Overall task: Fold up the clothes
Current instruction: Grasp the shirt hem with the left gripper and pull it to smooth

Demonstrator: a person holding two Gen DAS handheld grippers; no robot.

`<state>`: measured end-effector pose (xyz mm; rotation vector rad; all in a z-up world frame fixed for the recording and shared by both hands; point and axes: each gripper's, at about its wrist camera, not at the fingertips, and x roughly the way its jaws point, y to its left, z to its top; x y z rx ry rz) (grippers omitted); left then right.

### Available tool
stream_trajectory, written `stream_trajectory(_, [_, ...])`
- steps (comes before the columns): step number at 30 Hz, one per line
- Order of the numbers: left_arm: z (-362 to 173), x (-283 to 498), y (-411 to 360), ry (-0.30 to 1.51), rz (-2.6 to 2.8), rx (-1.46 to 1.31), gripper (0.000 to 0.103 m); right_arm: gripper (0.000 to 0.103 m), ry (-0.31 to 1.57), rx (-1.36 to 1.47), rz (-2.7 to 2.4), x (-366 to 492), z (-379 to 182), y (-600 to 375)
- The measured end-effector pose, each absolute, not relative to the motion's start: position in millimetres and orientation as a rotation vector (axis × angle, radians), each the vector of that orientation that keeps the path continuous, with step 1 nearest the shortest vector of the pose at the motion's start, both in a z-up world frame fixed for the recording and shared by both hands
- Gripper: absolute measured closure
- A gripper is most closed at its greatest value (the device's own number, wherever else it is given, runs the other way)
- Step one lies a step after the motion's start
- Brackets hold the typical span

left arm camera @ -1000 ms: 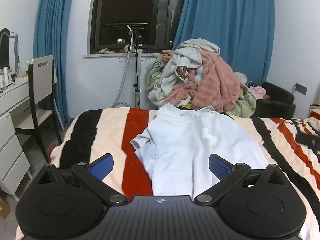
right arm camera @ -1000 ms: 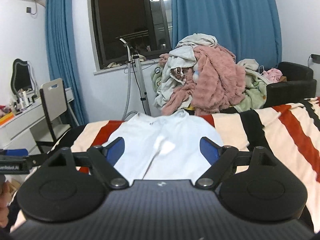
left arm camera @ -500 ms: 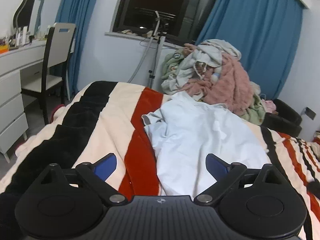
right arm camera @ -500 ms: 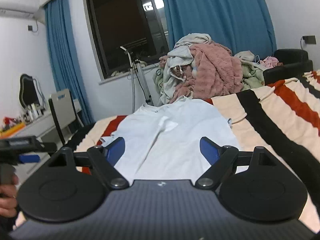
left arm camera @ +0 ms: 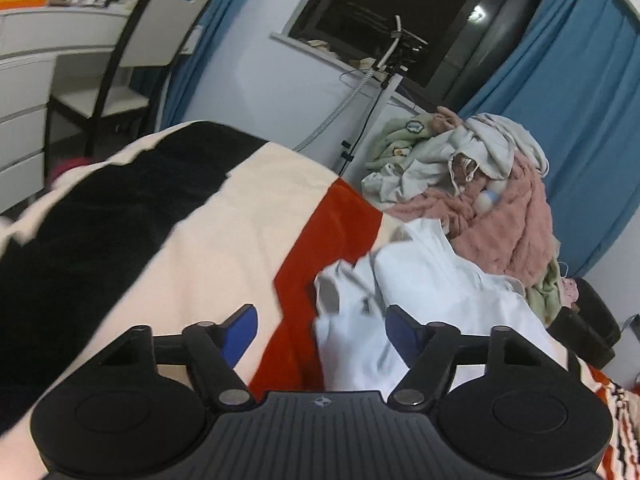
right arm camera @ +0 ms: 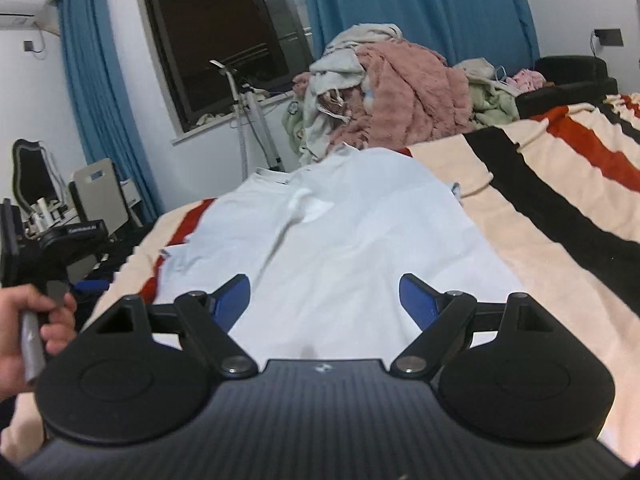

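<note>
A white shirt (right arm camera: pixel 340 248) lies spread on the striped bedspread (right arm camera: pixel 540 216), collar toward the window. In the left wrist view its left sleeve (left arm camera: pixel 344 296) bunches beside the red stripe. My left gripper (left arm camera: pixel 320 326) hovers low over that sleeve edge, its jaws closing, with the cloth seen between the blue pads but not pressed. My right gripper (right arm camera: pixel 324 296) stands open over the lower middle of the shirt, nothing between its fingers. A hand (right arm camera: pixel 28 320) holding the left gripper's handle shows at the left edge of the right wrist view.
A heap of clothes with a pink fleece (right arm camera: pixel 408 92) sits past the bed's far end. A chair (left arm camera: pixel 132 48) and white dresser (left arm camera: pixel 24 92) stand at the left, a black armchair (right arm camera: pixel 572 76) at the right. A garment steamer pole (right arm camera: pixel 248 124) stands by the window.
My left gripper swung left and down toward the shirt's sleeve, rolled, and its jaws narrowed. My right gripper sank closer to the shirt with its jaws unchanged.
</note>
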<state>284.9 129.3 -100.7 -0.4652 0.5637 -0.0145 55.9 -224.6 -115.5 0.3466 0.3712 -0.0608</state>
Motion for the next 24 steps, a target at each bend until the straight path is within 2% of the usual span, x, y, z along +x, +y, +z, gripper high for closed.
stream_trajectory(3, [-112.6, 321.2, 123.1, 0.579, -0.007, -0.432, 0.038, 0.02, 0.374, 0.384, -0.08, 70.8, -127.3, -236.9])
stream_trajectory(6, [-122.3, 347.8, 114.7, 0.629, -0.025, -0.367, 0.05, 0.019, 0.313, 0.422, -0.082, 79.4, -130.8, -245.7])
stream_trajectory(8, [-128.5, 364.6, 109.7, 0.661, -0.038, -0.326, 0.068, 0.019, 0.298, 0.414, -0.081, 88.1, -132.0, -245.5])
stream_trajectory(9, [-130.7, 369.8, 109.3, 0.676, -0.049, -0.314, 0.071, 0.019, 0.297, 0.41, -0.079, 92.7, -133.2, -244.9])
stream_trajectory(10, [-131.9, 374.8, 109.3, 0.688, -0.06, -0.3, 0.08, 0.019, 0.301, 0.41, -0.075, 96.3, -135.0, -244.4])
stream_trajectory(11, [-130.1, 379.0, 110.8, 0.691, -0.069, -0.278, 0.095, 0.019, 0.312, 0.408, -0.067, 98.6, -136.9, -243.3])
stream_trajectory(12, [-128.3, 383.1, 112.3, 0.695, -0.079, -0.256, 0.101, 0.019, 0.317, 0.392, -0.06, 99.8, -138.2, -239.4])
stream_trajectory(18, [-77.4, 410.0, 143.2, 0.615, -0.085, -0.236, 0.101, 0.02, 0.341, 0.3, -0.023, 102.8, -140.9, -215.4])
stream_trajectory(24, [-18.9, 483.3, 170.1, 0.553, 0.182, -0.131, 0.102, 0.02, 0.359, 0.289, -0.033, 106.2, -145.1, -211.3])
